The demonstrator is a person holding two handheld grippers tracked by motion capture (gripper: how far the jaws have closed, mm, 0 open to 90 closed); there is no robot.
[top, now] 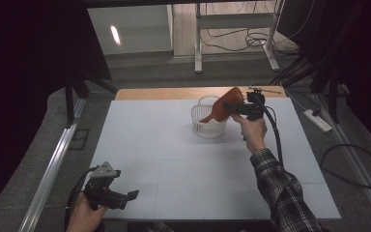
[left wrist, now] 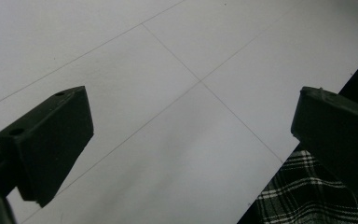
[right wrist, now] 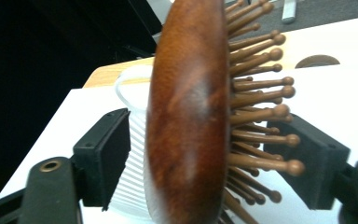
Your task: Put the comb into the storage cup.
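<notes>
Left gripper (top: pixel 130 195) at the near left corner of the white table (top: pixel 174 159), jaws wide apart with bare board between them and a plaid sleeve (left wrist: pixel 307 196) just beyond. Well apart, farther right – white ribbed basket (top: pixel 207 126), just ahead of the right gripper (top: pixel 233 107). Wooden hairbrush (right wrist: pixel 189 121) between that gripper's jaws, handle down in the basket; jaws spread, left pad clear of the brush back, bristle tips at the right pad – brush blocking the basket beyond.

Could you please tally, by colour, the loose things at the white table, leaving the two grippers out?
Brown: 1, the wooden hairbrush, between the jaws of the right gripper and leaning in the basket.
White: 1, the ribbed plastic basket.
Total: 2.
</notes>
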